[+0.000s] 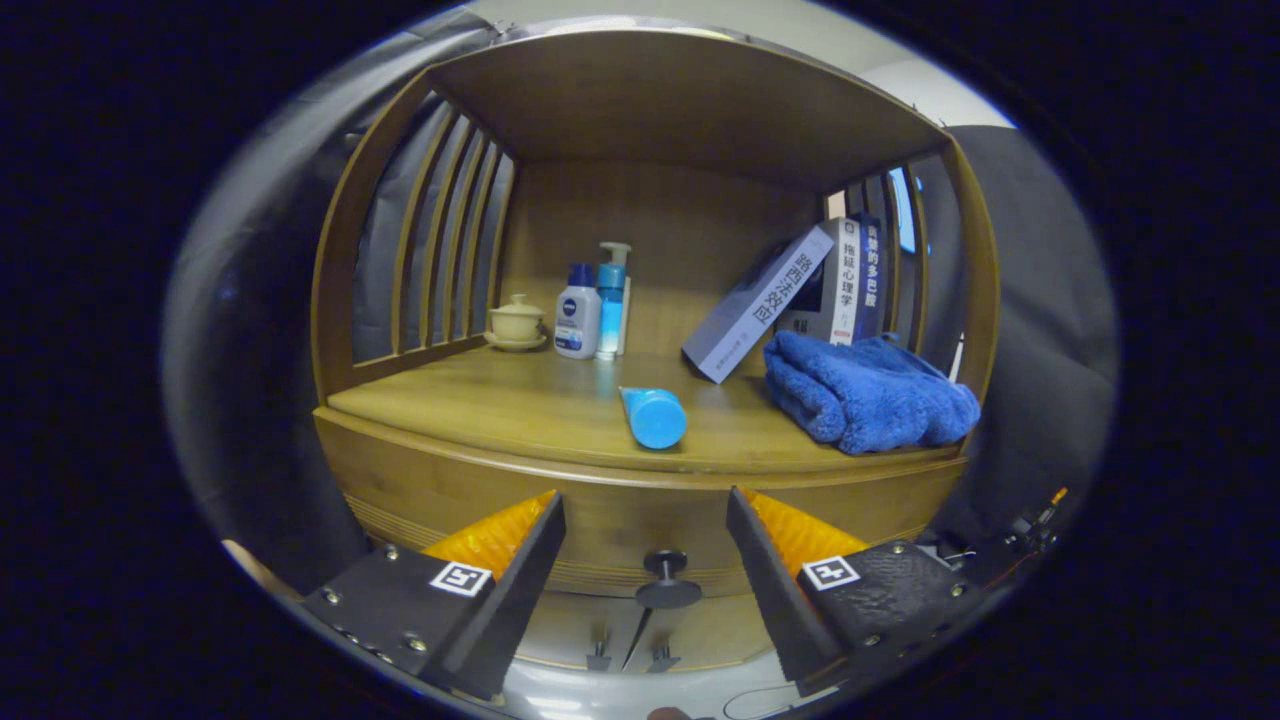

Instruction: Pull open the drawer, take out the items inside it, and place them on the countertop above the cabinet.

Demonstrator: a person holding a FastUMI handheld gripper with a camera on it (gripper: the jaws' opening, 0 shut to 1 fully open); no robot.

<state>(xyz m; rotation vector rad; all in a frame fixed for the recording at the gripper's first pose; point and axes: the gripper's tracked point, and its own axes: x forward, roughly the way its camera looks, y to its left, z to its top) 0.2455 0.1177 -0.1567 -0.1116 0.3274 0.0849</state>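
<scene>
Claw (645, 500) wide open, empty, drawer knob (667, 578) between fingers, untouched

The drawer (640, 520) sits closed under the countertop (520, 410), its knob (667, 578) between the spread fingers of the gripper (645, 545), a little beyond them. On the countertop, a tube (652, 415) lies near the front edge. Behind it to the left stand two bottles (590, 308), with a lidded cup (517, 322) further left. On the right lies a folded towel (865, 392); behind it books (800, 295) lean, probably against the side rails.
</scene>
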